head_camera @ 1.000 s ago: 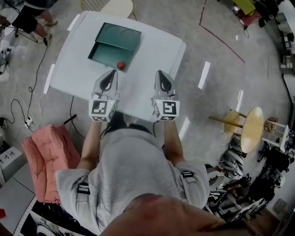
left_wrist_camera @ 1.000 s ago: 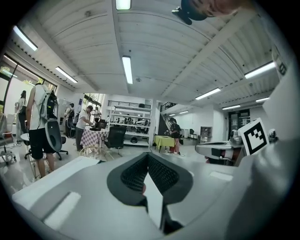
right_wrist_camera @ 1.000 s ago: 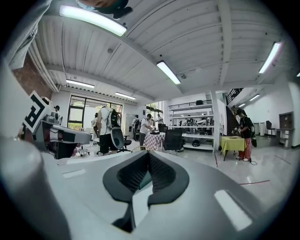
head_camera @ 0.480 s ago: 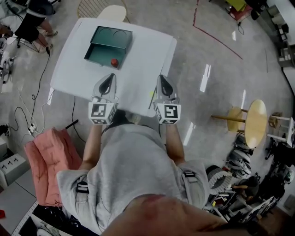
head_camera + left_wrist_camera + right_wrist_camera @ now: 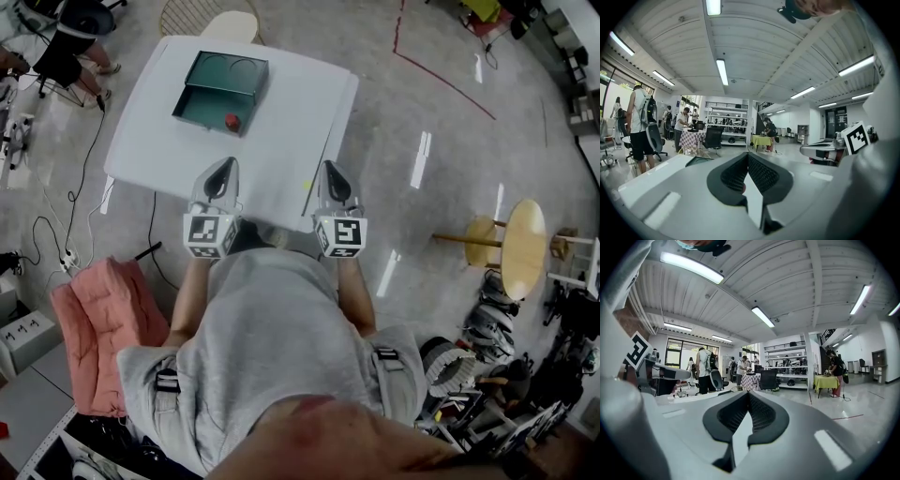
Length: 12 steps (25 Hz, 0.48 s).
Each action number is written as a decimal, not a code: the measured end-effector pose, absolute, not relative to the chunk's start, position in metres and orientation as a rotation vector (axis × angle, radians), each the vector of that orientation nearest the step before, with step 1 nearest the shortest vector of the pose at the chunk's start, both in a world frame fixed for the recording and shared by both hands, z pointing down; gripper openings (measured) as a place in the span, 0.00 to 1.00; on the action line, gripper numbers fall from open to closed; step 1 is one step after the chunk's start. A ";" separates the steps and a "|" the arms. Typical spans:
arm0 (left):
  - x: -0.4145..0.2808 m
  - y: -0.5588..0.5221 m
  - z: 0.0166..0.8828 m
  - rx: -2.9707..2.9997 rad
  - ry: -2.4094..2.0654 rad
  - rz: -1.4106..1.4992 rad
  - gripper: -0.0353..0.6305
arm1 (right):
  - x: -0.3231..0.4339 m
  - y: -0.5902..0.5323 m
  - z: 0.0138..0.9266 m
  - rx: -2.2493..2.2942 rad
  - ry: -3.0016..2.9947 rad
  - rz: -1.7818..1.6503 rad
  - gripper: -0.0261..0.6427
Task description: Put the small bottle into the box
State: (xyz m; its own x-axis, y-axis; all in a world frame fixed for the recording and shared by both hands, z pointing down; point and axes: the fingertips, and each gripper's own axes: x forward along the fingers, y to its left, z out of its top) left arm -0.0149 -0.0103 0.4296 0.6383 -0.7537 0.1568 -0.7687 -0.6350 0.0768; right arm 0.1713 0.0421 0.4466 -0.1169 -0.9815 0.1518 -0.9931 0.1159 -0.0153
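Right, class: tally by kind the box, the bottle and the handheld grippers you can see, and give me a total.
Green box: 1
Small bottle, red-topped, inside the box: 1
Grippers: 2, left gripper and right gripper
Total: 4

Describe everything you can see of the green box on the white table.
The green box is dark teal, rectangular and open: a shallow tray nearer the person, and a panel behind it bearing two round recesses. It lies flat on the far left part of the white table. A small red thing sits at the tray's near right corner.
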 end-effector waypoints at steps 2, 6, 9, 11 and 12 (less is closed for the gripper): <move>-0.015 -0.011 0.428 2.723 -1.272 0.159 0.07 | 0.169 0.042 0.446 2.003 -2.272 0.168 0.04; -0.013 -0.013 0.423 2.735 -1.271 0.150 0.07 | 0.168 0.042 0.443 2.003 -2.276 0.160 0.04; -0.012 -0.013 0.423 2.731 -1.270 0.148 0.07 | 0.168 0.042 0.443 2.003 -2.274 0.167 0.04; -0.012 -0.013 0.424 2.729 -1.268 0.153 0.07 | 0.168 0.042 0.444 2.000 -2.274 0.176 0.04; -0.012 -0.013 0.424 2.728 -1.267 0.156 0.07 | 0.168 0.042 0.444 2.000 -2.274 0.179 0.04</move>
State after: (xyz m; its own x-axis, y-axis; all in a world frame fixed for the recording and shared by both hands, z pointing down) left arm -0.0124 -0.0128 0.4241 0.6421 -0.7522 0.1478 -0.7656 -0.6390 0.0740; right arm 0.1675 0.0420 0.4438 -0.1277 -0.9791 0.1586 -0.9918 0.1266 -0.0173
